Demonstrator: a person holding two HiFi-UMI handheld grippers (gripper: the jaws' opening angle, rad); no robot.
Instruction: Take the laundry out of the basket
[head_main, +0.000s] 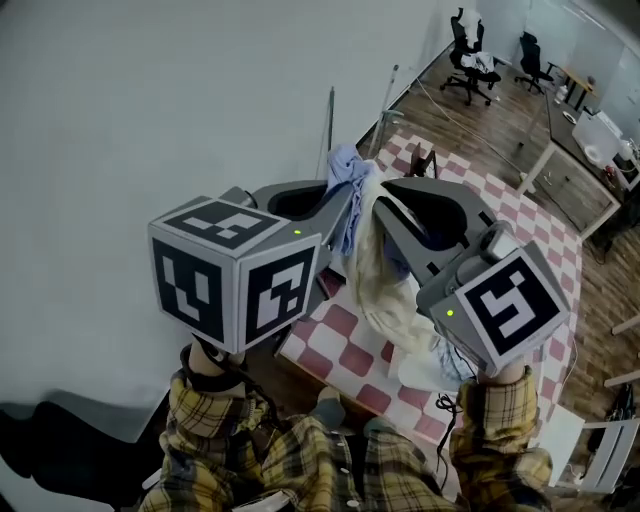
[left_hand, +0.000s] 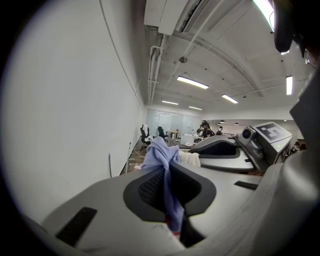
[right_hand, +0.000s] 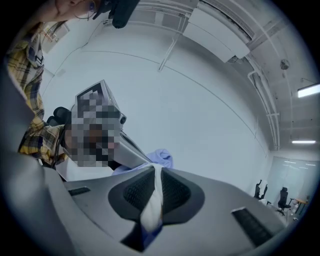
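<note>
Plaid sleeves (head_main: 215, 440) fill the 6 o'clock edge of the head view, closest of all. Just beyond them, at about 8 o'clock, the left hand-held gripper (head_main: 338, 200) has its jaws clamped on a pale blue cloth (left_hand: 161, 154), which bunches up past the jaw tips and runs back between the pads. At 4 o'clock the right hand-held gripper (head_main: 388, 208) is closed on a cream cloth (right_hand: 151, 200), pinched in a narrow strip between its pads. Both jaw tips nearly meet at the middle of the view, the blue bunch beside the cream one. From there the cream cloth hangs down over a red-and-white checked surface (head_main: 340, 345). A white wall (head_main: 150, 100) covers 9 to 12 o'clock. Farthest off, at 1 o'clock, office chairs (head_main: 470, 55) stand on a wooden floor (head_main: 490, 125).
</note>
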